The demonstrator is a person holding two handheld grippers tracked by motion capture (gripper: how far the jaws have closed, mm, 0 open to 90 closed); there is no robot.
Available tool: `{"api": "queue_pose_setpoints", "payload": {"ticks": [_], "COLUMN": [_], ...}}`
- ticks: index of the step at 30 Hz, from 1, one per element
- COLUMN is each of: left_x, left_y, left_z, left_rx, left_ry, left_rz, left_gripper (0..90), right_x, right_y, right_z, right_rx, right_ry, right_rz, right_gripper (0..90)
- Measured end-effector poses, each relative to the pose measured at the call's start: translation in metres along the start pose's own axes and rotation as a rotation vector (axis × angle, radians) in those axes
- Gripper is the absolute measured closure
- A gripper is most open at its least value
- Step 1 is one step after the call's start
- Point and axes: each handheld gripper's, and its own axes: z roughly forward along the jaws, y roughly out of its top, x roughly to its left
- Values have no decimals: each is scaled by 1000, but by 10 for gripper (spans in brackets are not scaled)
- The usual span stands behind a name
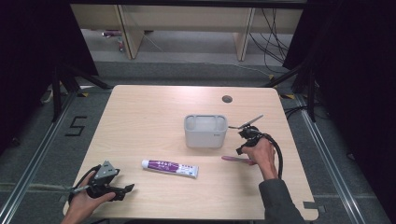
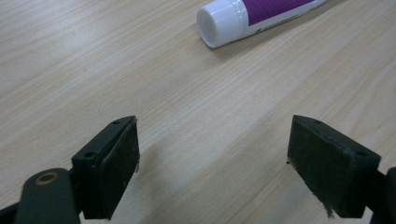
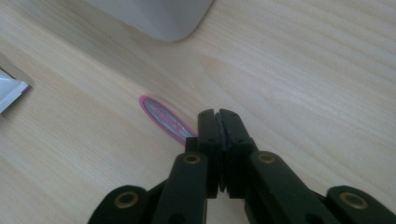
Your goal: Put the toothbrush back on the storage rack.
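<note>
A pink toothbrush [image 1: 236, 159] lies flat on the wooden table [image 1: 140, 121], right of a white and purple toothpaste tube [image 1: 169, 167]. My right gripper [image 1: 242, 148] points down at the brush's right end, its jaws shut. In the right gripper view the pads [image 3: 218, 114] press together with nothing between them, and the toothbrush [image 3: 161, 114] runs under the left jaw. My left gripper [image 1: 128, 189] rests near the front left edge, open. Its wide-apart jaws [image 2: 212, 154] hold nothing, and the tube's white cap [image 2: 219, 21] lies ahead of them.
A grey compartmented holder [image 1: 205, 131] stands at the table's middle, just left of my right hand; its corner [image 3: 154, 18] is close ahead of the right jaws. A round cable hole [image 1: 227, 99] sits near the far edge. The tube's crimped end [image 3: 9, 93] lies off to the left.
</note>
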Motion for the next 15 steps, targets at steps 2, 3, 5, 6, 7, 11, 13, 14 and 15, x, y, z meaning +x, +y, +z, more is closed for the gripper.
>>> {"api": "queue_pose_setpoints", "payload": {"ticks": [2,3,5,6,7,11,13,14,15], "left_x": [0,0,0,0,0,0,0,0,0], "left_y": [0,0,0,0,0,0,0,0,0], "left_z": [0,0,0,0,0,0,0,0,0], "left_rx": [-2,-3,-3,-1,1,2,0,-1,-2], "left_ry": [0,0,0,0,-1,-1,-1,-1,0], "left_rz": [-1,-1,-1,-1,1,2,0,-4,-3], "left_gripper": [164,164,163,164,163,164,163,163,163], "right_x": [4,5,7,10,10,15,16,18,17], "right_y": [1,2,3,4,5,8,9,9,9], "right_z": [4,7,10,11,13,17,19,20,20], "right_rx": [-5,-3,-4,2,6,15,15,15,7], "right_ry": [11,10,14,13,10,10,12,6,12], "right_rz": [-11,-20,-29,-13,-36,-32,-49,-32,-47], "right_gripper": [900,900,900,900,900,900,900,900,900]}}
